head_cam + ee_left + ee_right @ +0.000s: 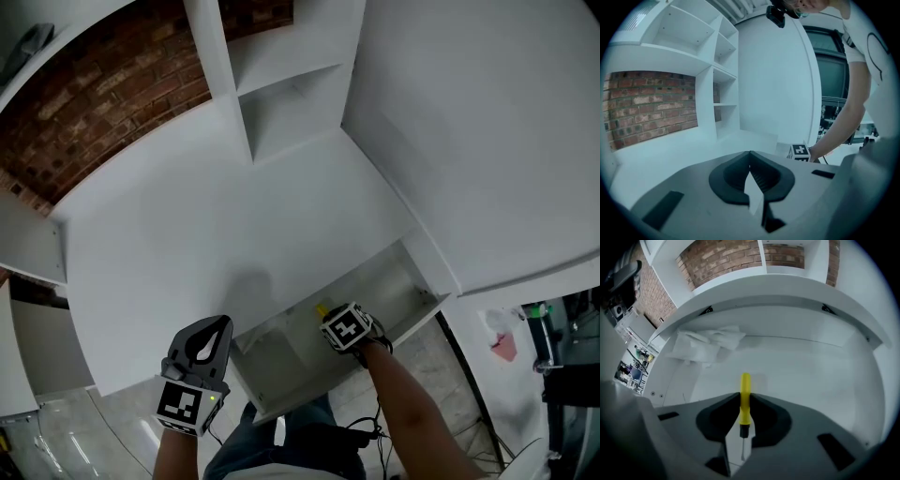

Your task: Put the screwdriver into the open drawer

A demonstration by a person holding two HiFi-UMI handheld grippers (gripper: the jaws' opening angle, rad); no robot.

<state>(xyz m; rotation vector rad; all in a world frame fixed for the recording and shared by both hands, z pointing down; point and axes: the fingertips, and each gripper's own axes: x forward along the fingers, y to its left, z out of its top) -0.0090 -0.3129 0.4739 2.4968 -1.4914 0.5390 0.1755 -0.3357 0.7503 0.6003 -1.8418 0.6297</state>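
Note:
The screwdriver (745,399) has a yellow handle and a thin metal shaft; my right gripper (745,394) is shut on the handle and points steeply down into the open white drawer (797,366). From the head view only the handle's yellow tip (322,308) shows beside the right gripper (330,317), which hangs inside the drawer (412,291). My left gripper (214,330) is shut and empty, held above the desk's front edge to the left of the drawer. In the left gripper view its jaws (750,153) meet with nothing between them.
A crumpled white cloth (710,344) lies in the drawer's far left corner. A white desk top (216,234) runs behind the drawer, with white shelves (281,103) and a brick wall (103,94) beyond. A tall white panel (478,131) stands at the right.

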